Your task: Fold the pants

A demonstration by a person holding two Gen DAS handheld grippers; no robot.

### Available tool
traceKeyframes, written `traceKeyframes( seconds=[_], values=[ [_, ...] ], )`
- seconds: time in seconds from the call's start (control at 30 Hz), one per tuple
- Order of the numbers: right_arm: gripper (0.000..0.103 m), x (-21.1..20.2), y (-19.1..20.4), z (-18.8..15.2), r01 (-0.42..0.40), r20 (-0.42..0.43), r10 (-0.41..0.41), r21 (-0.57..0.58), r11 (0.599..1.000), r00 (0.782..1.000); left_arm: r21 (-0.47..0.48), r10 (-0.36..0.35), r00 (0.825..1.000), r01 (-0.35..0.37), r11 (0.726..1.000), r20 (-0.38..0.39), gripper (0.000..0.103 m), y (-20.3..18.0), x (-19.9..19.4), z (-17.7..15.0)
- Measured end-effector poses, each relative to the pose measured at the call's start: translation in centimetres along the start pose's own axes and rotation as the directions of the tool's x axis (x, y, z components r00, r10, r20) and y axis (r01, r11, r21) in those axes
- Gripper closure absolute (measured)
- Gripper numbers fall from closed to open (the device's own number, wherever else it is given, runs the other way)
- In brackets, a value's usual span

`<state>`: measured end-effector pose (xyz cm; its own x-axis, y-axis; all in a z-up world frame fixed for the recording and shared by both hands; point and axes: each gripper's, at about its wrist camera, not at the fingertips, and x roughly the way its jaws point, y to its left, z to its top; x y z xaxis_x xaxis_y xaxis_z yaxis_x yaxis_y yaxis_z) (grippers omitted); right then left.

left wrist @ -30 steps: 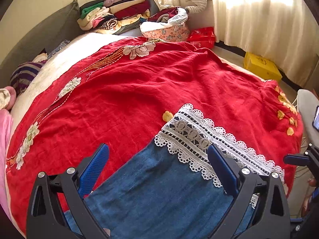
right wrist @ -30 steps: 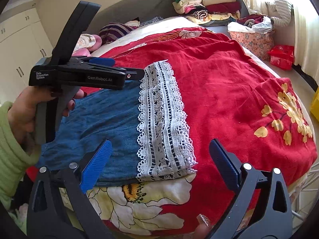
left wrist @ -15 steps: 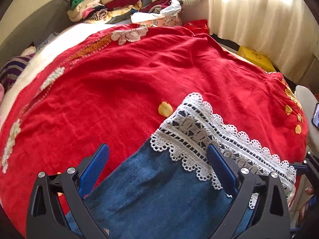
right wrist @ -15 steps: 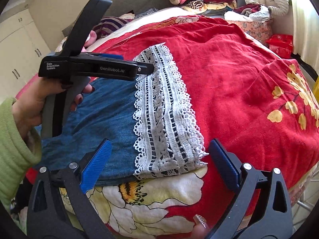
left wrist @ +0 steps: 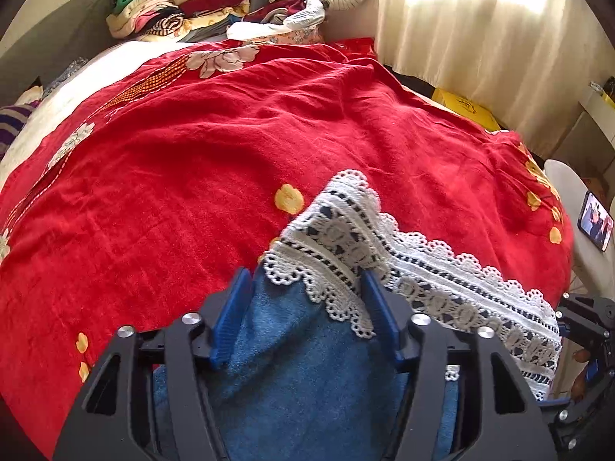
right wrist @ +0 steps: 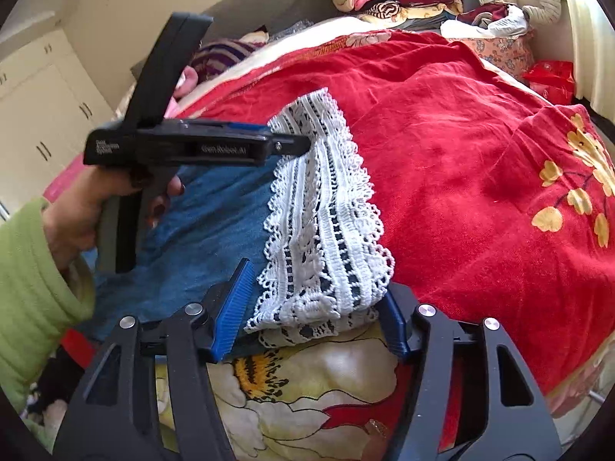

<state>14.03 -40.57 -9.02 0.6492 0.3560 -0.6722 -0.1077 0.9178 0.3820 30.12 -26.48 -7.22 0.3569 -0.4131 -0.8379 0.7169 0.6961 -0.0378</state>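
**Both tools closing on the lace hem**

We have the blue denim pants with the wide white lace hem (left wrist: pixel 388 246) lying flat on the red floral blanket (left wrist: pixel 215 146) that covers the bed, near its close edge. The lace band runs across between our two tools; the denim leg trails back toward us.

Left tool (left wrist: pixel 305 307): jaws closing, blue pads either side of a bunched-up corner of the lace and the denim under it. Fabric is humped between the pads and touches both. In the right wrist view it reaches the far end of the lace from the side, held by a hand in a green sleeve (right wrist: pixel 34 292).

Right tool (right wrist: pixel 313 311): jaws closing too, with the near end of the lace hem gathered between the pads, over the yellow-and-white flower print at the blanket's edge.

Farther out: a stack of folded clothes (left wrist: pixel 180 4) at the head of the bed, cream curtains (left wrist: pixel 480 38) beside it, white cupboards (right wrist: pixel 42 115) on the other side.
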Motion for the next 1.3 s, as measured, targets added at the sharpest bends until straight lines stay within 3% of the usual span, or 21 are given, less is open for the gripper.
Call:
traceKeyframes(
  seconds=[0.07,0.1,0.13,0.27,0.57,0.77,1.07,1.3],
  values=[
    [0.049,0.2,0.0,0.1,-0.002,0.004,0.002,0.001,1.000,1.000,-0.009,-0.012,1.000,0.012,1.000,-0.001,0.050,0.1,0.0,0.0],
    [0.054,0.3,-0.1,0.1,-0.006,0.008,0.006,0.004,1.000,1.000,-0.017,-0.032,0.999,0.032,0.999,-0.013,0.057,0.0,0.1,-0.1],
    [0.069,0.3,-0.1,0.2,-0.016,0.017,0.016,0.003,1.000,1.000,-0.013,-0.029,1.000,0.029,1.000,-0.012,0.062,-0.2,0.0,-0.1],
    [0.080,0.0,-0.1,0.1,-0.080,0.034,0.080,-0.005,0.997,0.996,0.015,-0.027,1.000,0.026,1.000,0.008,0.083,-0.6,-0.9,-0.3],
    [0.082,-1.6,0.9,0.4,-0.128,0.074,0.130,-0.034,0.991,0.989,-0.032,-0.065,0.994,0.068,0.997,0.086,0.085,0.1,-3.8,-0.7],
    [0.082,-3.0,2.5,1.0,-0.133,0.106,0.142,-0.089,0.987,0.984,-0.075,-0.098,0.981,0.112,0.991,0.168,0.085,1.0,-6.4,-1.5],
    [0.082,-4.7,6.6,1.7,-0.138,0.130,0.166,-0.195,0.971,0.978,-0.121,-0.098,0.963,0.131,0.984,0.249,0.085,3.0,-10.4,-3.4],
    [0.082,-4.4,11.1,1.6,-0.147,0.113,0.189,-0.300,0.942,0.976,-0.185,-0.084,0.948,0.146,0.972,0.306,0.085,6.0,-13.0,-6.9]
  ],
)
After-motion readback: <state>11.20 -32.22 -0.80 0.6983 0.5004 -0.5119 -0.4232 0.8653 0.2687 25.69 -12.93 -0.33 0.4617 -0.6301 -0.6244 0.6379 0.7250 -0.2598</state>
